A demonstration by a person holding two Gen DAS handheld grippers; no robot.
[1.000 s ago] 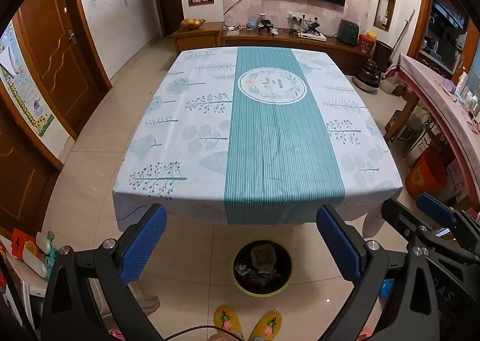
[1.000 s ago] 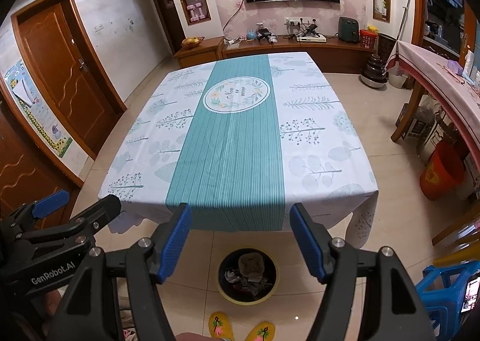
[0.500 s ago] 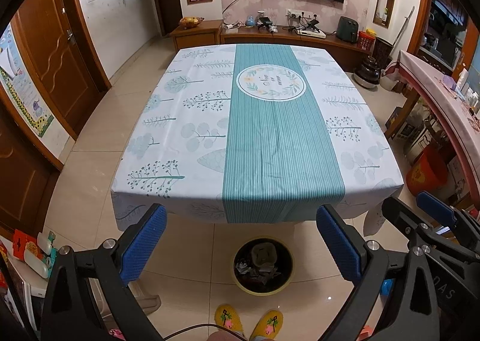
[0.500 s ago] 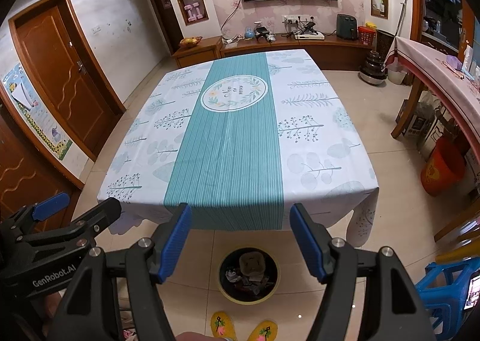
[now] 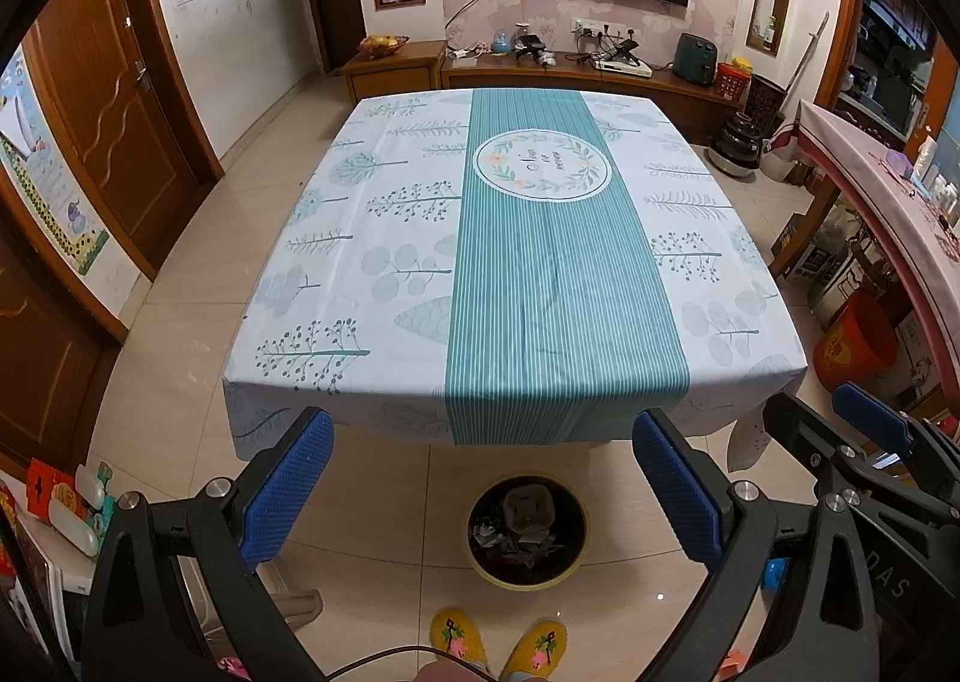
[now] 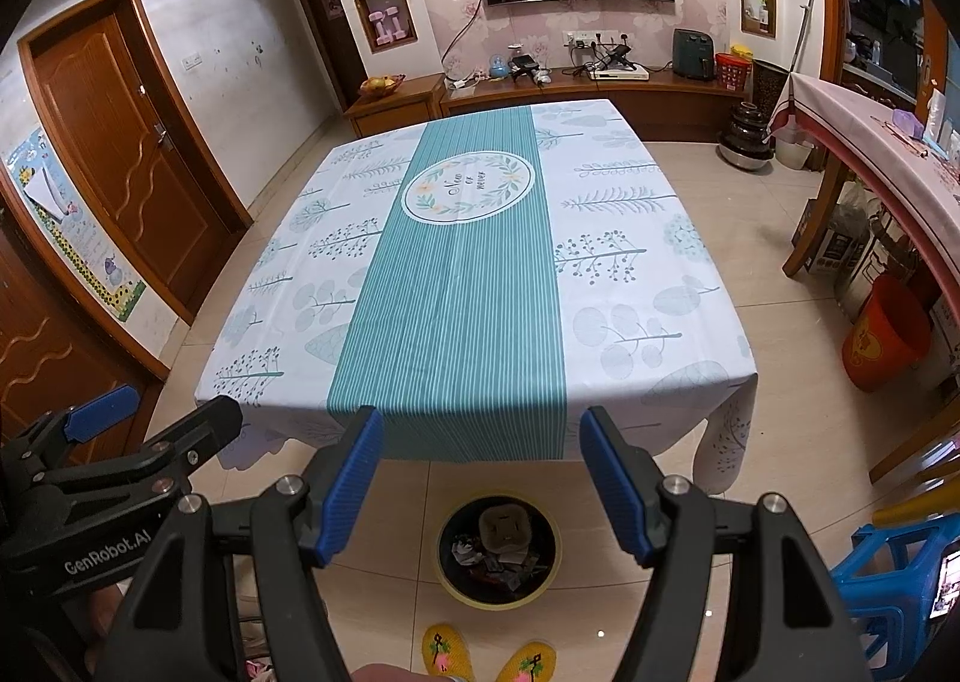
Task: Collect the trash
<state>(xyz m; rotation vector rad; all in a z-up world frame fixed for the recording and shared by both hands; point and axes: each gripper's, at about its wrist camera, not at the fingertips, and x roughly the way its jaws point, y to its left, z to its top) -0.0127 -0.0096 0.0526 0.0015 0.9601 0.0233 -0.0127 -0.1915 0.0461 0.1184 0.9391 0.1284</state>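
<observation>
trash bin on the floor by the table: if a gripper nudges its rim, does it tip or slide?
The trash bin looks low and wide, so it would probably slide rather than tip. The glossy floor tiles likely let it skid easily. Its contents look like light scraps, so it is probably light.

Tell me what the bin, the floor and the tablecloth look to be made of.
Bin: likely plastic; smooth yellow rim, dark inside. Floor: glazed tile; glossy, light glints, grout lines. Tablecloth: printed cloth or soft vinyl, hard to tell; matte, creased, draping at the corners.
</observation>
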